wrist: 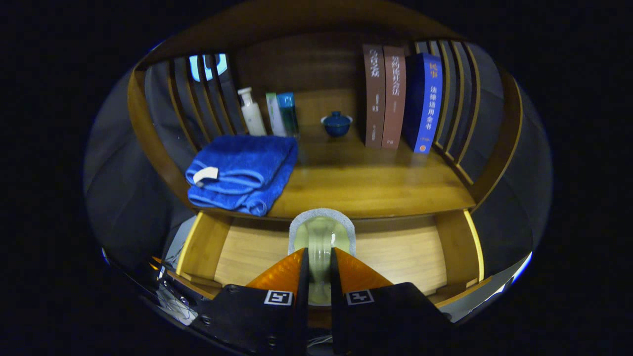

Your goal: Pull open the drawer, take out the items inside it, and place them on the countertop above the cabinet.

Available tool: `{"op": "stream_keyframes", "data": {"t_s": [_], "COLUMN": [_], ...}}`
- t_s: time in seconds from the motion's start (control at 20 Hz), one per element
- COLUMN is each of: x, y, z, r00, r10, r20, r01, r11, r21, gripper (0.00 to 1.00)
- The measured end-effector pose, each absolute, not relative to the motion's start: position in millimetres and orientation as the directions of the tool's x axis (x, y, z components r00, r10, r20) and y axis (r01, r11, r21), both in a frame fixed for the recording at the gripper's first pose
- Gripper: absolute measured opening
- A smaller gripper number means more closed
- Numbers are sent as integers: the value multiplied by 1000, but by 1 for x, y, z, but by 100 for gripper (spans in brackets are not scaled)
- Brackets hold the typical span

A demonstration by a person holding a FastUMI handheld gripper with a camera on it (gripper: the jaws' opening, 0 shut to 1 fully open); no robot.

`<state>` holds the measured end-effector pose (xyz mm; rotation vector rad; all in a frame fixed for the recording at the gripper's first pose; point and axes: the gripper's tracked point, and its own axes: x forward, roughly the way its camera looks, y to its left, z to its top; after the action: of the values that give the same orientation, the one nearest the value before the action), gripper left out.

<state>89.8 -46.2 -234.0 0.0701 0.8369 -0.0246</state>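
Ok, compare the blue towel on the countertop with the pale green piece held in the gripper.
The blue towel is soft folded cloth; the pale green piece looks hard and glossy, with a speckled grey rim.
The towel lies flat on the countertop; the green piece stands on edge, clamped by the hand-held gripper over the open drawer.
The towel looks broader here.
Both sit left of the books.

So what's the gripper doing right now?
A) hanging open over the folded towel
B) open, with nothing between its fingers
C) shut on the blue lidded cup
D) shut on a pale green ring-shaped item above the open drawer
D: the gripper has both orange fingers pressed on the pale green ring-shaped item, held over the open drawer just below the countertop.
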Motion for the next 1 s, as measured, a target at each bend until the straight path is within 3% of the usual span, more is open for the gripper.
{"op": "stream_keyframes", "data": {"t_s": [0.35, 0.75, 1.0], "x": [170, 250, 256], "y": [-63, -77, -79], "z": [-209, -240, -263], "r00": [719, 671, 628], "r10": [-12, -23, -46], "r20": [-695, -741, -777], "r01": [78, 103, 112], "r11": [995, 993, 993], "r21": [64, 62, 32], "gripper": [24, 25, 24]}}
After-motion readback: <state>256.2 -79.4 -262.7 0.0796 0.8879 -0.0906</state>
